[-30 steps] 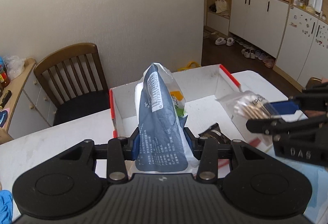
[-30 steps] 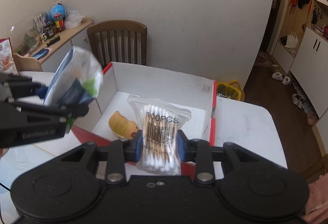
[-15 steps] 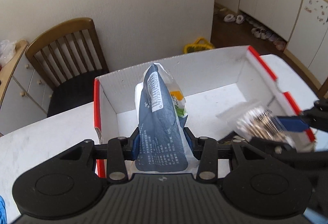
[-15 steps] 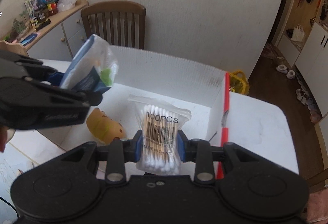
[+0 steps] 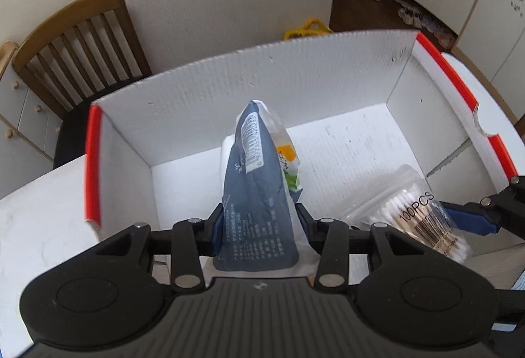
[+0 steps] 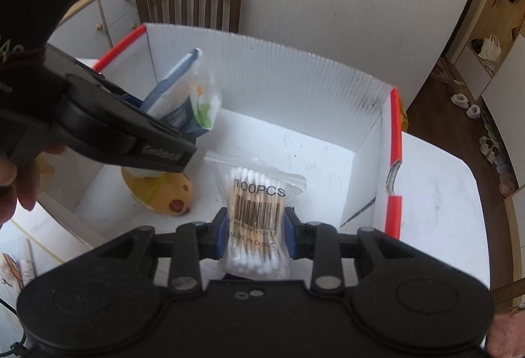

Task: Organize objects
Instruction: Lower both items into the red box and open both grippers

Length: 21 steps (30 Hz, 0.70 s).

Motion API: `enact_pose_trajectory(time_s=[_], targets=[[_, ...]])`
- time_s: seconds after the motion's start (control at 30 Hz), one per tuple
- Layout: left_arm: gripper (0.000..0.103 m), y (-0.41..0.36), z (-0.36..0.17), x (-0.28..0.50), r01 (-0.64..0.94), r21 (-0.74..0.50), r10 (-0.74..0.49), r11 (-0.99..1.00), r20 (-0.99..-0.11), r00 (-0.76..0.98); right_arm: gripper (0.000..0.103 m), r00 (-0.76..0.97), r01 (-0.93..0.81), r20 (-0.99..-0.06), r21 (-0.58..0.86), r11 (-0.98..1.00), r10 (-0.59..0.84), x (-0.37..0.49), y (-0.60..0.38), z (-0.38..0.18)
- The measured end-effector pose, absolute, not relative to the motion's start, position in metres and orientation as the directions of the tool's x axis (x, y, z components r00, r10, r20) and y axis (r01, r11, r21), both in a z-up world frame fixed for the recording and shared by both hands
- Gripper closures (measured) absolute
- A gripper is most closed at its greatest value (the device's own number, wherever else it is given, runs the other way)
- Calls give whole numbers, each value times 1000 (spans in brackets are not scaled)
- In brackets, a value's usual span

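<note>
My left gripper is shut on a dark blue and white packet and holds it upright over the open white box with red edges. My right gripper is shut on a clear bag of cotton swabs marked 100PCS, held over the same box. The swab bag also shows in the left wrist view, to the right of the packet. The packet and left gripper show at the left of the right wrist view. A yellow plush toy lies on the box floor under the left gripper.
The box stands on a white table. A wooden chair stands behind the box by the wall. A cabinet is at the far left. A yellow bag lies on the floor beyond the box.
Both grippers have moved forward and down over the box with their items still held. The box fills more of both views. The two grippers are closer together.
</note>
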<state>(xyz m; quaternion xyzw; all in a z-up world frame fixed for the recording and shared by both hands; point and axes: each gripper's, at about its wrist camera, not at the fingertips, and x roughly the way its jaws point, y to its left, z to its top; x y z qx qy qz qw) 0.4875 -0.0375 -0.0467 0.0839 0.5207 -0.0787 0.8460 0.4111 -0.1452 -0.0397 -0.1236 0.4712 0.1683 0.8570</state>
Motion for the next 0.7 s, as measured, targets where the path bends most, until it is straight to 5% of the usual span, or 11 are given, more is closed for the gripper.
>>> enact_pose_trajectory(time_s=[0.27,0.5,0.7], targets=[[55,-42,-53,495,234,79,-28,969,-907,420,68,473,-397,-865,-39,917,168,414,-145,-45],[37,-36,-49,493,208,41,-54,977,-901,430,57,471,-398,-863,-24,917,182,410,-146,-42],[36,-31,-30,484,193,10,-82,981,-882,464,49,496,-404,-846,-23,915,198,406,-148,-33]])
